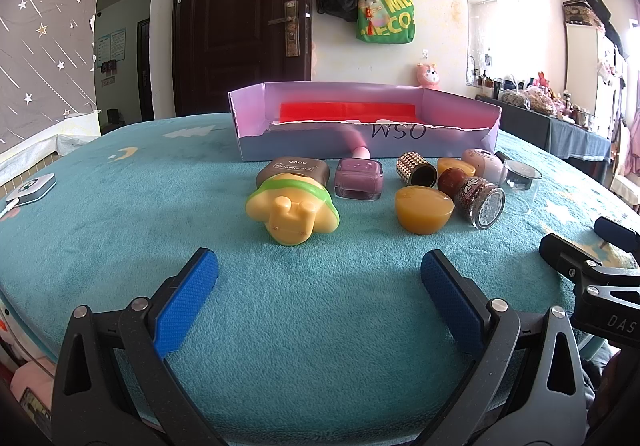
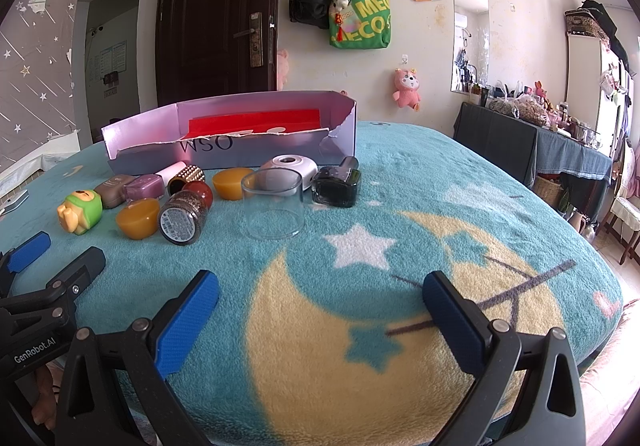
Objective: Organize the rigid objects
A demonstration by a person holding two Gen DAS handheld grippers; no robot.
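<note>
L wrist view: left tool spread wide, empty, low over teal-blanket worktop. Toy figure dead ahead, near, lying tipped. Nail polish bottle just behind it; amber half-domes, glitter jar to the right; purple box behind the row. Risk: items packed tight, so a pad could knock a neighbour.

R wrist view: right tool wide, empty. Clear glass cup ahead, slightly left, upright; black bottle beyond. Risk: slick glass may slip or tip.

Bare blanket lies before both tools; the cluttered trinkets crowd against the box front
</note>
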